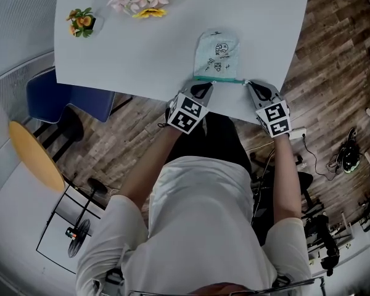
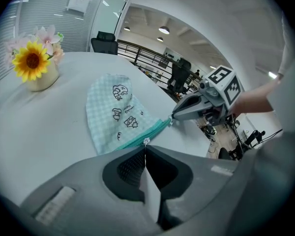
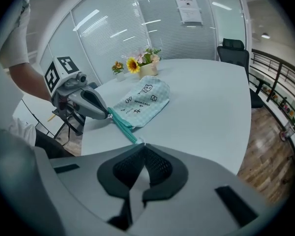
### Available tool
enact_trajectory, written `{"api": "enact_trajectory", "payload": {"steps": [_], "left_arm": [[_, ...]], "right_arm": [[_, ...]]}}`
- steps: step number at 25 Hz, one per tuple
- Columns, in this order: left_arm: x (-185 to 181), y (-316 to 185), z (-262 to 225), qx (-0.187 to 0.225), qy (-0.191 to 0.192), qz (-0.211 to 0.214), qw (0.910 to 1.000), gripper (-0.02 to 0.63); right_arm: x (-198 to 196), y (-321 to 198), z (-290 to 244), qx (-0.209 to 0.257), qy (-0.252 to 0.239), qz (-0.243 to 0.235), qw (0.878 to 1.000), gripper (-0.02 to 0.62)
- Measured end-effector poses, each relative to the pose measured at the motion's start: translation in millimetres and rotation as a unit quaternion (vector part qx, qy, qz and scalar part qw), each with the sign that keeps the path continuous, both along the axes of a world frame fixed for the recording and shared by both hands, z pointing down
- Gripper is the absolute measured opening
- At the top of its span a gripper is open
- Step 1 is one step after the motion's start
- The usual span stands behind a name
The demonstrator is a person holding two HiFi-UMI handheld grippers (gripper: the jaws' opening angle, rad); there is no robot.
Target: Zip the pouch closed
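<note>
— Pouch (image 1: 216,53) first; where does it lie, and which way does it run?
— Flat on the white table (image 1: 111,36), close to the near edge; its checked body stretches away from the person, and its teal zipper (image 1: 220,79) lies crosswise along the end nearest them, left to right.
— And the grippers?
— One at each end of that line; the left gripper (image 2: 145,150) has its jaws pressed together on the small metal zipper pull (image 2: 146,141), which sits close to the zipper's left end; the right gripper (image 3: 144,149) has its jaws closed on the pouch's corner, where the zipper ends on the right.
— So which hand does the work?
— The left, I judge; the right is only an anchor. The pull can run only along the zipper's long axis; with the right corner pinned, the track comes taut only if the pull is drawn leftward, away from the right gripper.
— How much is left?
— A short piece of teal tape shows beyond the pull on the left in the left gripper view; most of the length lies between the two grippers; I cannot tell whether those teeth are meshed, but it looks like the last part of the run.
— Any risk?
— The pouch looks light and limp; if the right corner slips, the whole thing may slide left with the pull instead of closing.
</note>
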State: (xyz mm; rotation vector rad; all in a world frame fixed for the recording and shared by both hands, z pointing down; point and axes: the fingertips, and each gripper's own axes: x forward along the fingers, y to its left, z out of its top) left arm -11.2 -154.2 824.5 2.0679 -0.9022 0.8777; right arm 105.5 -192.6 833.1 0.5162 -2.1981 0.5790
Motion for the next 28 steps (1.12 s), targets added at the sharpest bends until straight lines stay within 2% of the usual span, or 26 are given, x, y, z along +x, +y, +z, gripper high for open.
{"api": "enact_trajectory", "payload": {"steps": [6,11,15,18,20,28], "left_arm": [[-29,4,-2,-0.001,-0.010,-0.004,0.9999,0.020],[-39,11,-3,-0.005,-0.003,0.003,1.0000,0.020],[-43,9,-7,0.001,-0.005,0.016,0.9999,0.021],[-47,8,-14,0.010,-0.010,0.022,0.9997,0.021],[-54,6,-21,0.013,-0.006,0.021,0.9997,0.021],[-84,-7,-69,0.032,0.011,0.027,0.9991,0.021]], "right_arm": [[5,0,-2,0.000,0.010,0.025,1.000,0.003],[0,6,1,-0.002,0.021,0.042,0.999,0.003],[-5,3,2,0.020,0.042,0.067,0.997,0.008],[-5,4,-3,0.023,0.055,0.086,0.995,0.036],[-6,4,-12,0.020,0.061,0.098,0.993,0.078],[-16,-2,-77,0.053,0.052,0.152,0.986,0.080]]}}
